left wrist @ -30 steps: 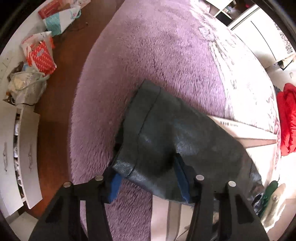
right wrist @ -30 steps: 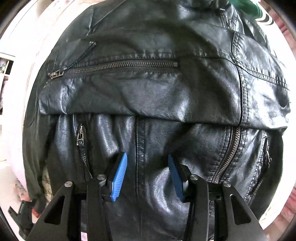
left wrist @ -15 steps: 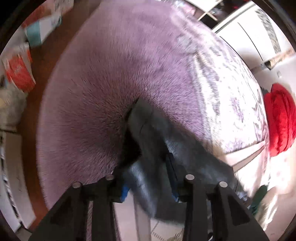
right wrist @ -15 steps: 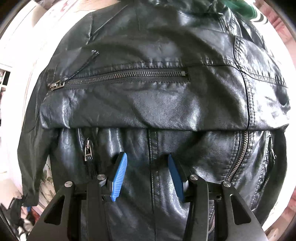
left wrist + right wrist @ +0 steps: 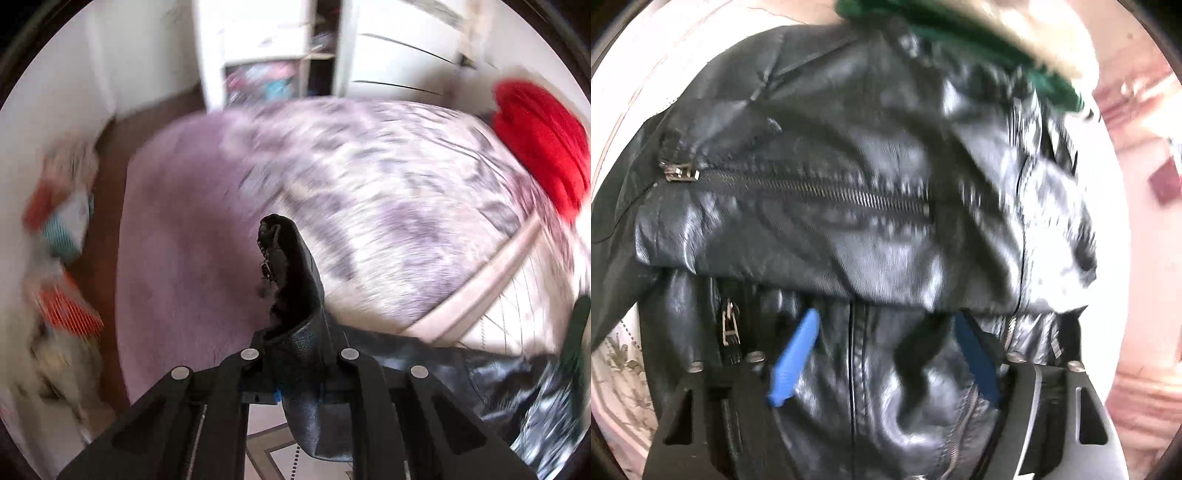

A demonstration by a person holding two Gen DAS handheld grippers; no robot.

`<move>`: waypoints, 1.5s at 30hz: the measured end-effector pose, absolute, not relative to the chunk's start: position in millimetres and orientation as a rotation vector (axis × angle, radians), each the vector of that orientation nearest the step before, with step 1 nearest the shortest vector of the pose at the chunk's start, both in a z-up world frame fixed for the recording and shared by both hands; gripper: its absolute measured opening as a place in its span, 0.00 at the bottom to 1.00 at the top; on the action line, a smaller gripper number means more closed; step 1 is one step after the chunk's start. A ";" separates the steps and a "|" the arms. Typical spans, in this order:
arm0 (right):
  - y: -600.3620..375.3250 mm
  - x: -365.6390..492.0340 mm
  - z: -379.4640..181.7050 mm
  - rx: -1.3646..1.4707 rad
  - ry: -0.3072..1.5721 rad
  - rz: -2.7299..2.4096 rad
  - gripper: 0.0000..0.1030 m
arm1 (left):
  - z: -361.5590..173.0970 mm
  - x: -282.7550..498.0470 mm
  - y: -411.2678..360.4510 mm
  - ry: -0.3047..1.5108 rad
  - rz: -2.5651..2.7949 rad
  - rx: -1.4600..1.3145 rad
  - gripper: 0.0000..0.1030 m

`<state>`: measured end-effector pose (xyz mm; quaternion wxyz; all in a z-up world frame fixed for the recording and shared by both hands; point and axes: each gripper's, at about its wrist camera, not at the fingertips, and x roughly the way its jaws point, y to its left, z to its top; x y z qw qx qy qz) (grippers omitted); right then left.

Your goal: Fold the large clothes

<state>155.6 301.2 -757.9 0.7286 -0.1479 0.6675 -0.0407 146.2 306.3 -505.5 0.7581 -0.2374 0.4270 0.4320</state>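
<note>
- Two grippers work one black leather jacket (image 5: 820, 229), which lies spread on the bed beside the purple floral bedspread (image 5: 388, 192).
- The left gripper (image 5: 301, 373) is clamped on the jacket's sleeve (image 5: 295, 295); the cuff end with its zipper stands up free above the jaws, off the bedspread.
- The right gripper (image 5: 882, 365) hovers over the jacket's lower front panel with its blue pads (image 5: 794, 362) set wide apart and nothing between them.
- Step in hand, as judged: carry the sleeve across onto the jacket body.
- Keep the left grip firm; leather is stiff and heavy and may slip from a shallow bite.
- Lay the sleeve flat along the body, parallel to the chest zipper (image 5: 798, 188), then release.
- Use the right gripper to press the body down so that the pull does not drag the whole garment.
- Avoid catching the green garment (image 5: 960, 40) at the jacket's far edge or the red garment (image 5: 539, 144) on the bed.
</note>
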 end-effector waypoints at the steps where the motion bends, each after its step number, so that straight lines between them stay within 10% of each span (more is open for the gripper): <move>1: 307.6 157.0 -756.9 -0.322 1.462 -0.081 0.84 | -495.8 156.2 299.7 0.930 0.915 -0.477 0.09; 16: 179.0 174.9 -698.4 -0.073 1.491 -0.119 0.84 | -426.2 315.3 55.7 0.986 0.253 -0.086 0.08; 31: -43.9 136.1 -711.3 0.147 1.542 -0.388 0.85 | -529.8 386.0 -255.5 1.207 -0.245 0.155 0.09; 36: -86.8 123.2 -721.7 0.347 1.560 -0.344 0.85 | -542.3 394.8 -246.0 1.303 -0.266 0.052 0.21; 39: -107.6 117.9 -717.6 0.453 1.535 -0.332 0.84 | -520.8 397.1 -226.7 1.274 -0.287 -0.039 0.85; 45: -89.4 124.0 -678.8 0.597 1.428 -0.232 0.84 | -473.4 391.1 -141.5 1.185 -0.077 -0.168 0.90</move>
